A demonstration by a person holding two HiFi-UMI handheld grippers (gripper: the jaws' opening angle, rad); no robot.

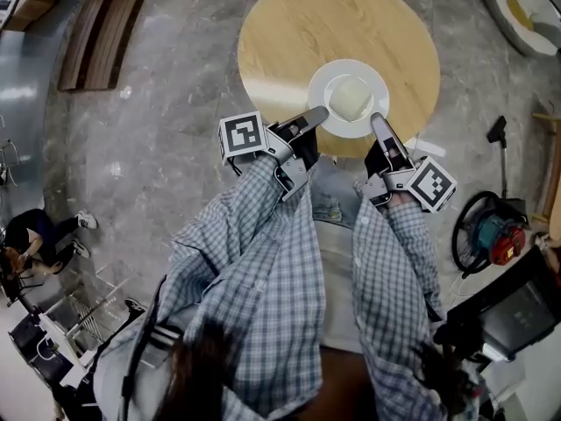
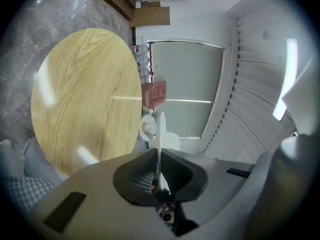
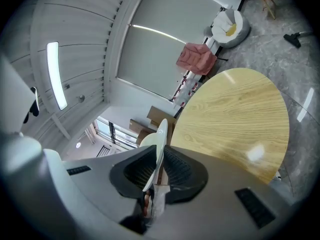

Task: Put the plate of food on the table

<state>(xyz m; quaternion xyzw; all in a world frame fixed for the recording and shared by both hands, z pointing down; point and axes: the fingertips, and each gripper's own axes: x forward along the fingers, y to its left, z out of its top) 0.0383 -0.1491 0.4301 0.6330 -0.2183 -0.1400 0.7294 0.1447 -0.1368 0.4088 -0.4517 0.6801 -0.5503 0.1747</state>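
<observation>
We start with the round wooden table [image 1: 289, 33], its pale grain filling the top of the head view above the grey stone floor [image 1: 149, 139]. Below it, our two arms in blue-and-white checked sleeves [image 1: 254, 253] reach forward side by side, converging slightly toward the table's near edge. Each ends in a grey gripper carrying a marker cube: the left gripper [image 1: 317, 114] angles in from the lower left, the right gripper [image 1: 377, 123] from the lower right, both pointing nearly level.

Between them we hold the white plate [image 1: 326, 86], which sits over the near part of the tabletop. In the left gripper view the plate's rim [image 2: 159, 134] runs edge-on between the ribbed black pads, which are clamped onto it; the right gripper view shows the same pinch on the opposite rim [image 3: 161, 134]. In both gripper views the plate looks clear of the wood rather than resting on it.

On the plate lies the food [image 1: 351, 96], a pale cream block with rounded corners.
</observation>
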